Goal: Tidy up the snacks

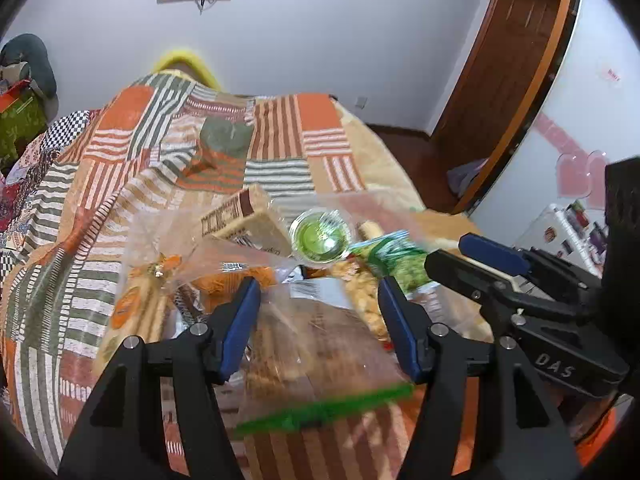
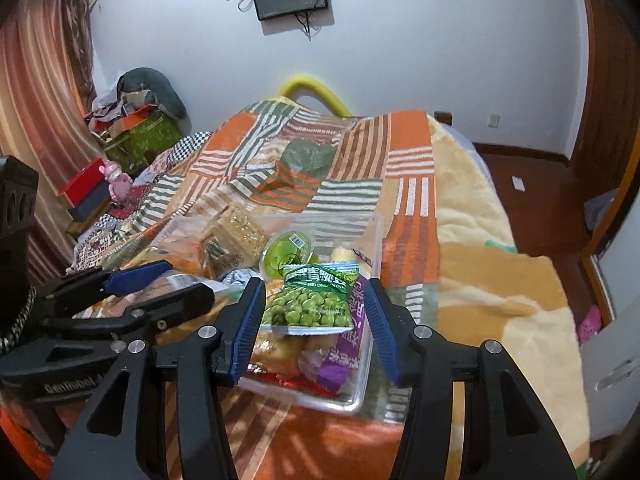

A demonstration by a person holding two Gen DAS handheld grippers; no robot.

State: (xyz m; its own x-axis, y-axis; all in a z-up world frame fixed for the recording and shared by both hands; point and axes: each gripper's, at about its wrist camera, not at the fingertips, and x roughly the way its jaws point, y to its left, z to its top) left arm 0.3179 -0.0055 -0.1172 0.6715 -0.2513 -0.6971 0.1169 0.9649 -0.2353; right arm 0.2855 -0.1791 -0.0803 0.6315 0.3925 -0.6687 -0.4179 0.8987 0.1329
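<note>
Mid-sort on a quilt-covered bed [image 2: 404,152]: clear plastic tray [image 2: 352,400] already stacked w/ snacks, incl. green pea packet [image 2: 316,300], green jelly cup [image 2: 286,256] & boxed crackers [image 2: 236,236]. Left gripper [image 1: 320,320] poised w/ fingers [image 1: 244,320] apart over a clear zip bag [image 1: 320,360] w/ green seal, nothing pinched; right gripper [image 2: 312,324] fingers apart either side of the pea packet, pads not touching it. Next up, by the look of it: close on packet or bag & seat it in the tray w/o toppling the heap.

Snack packets [image 2: 316,304] in tray [image 2: 352,402] on bed [image 2: 480,280]
</note>
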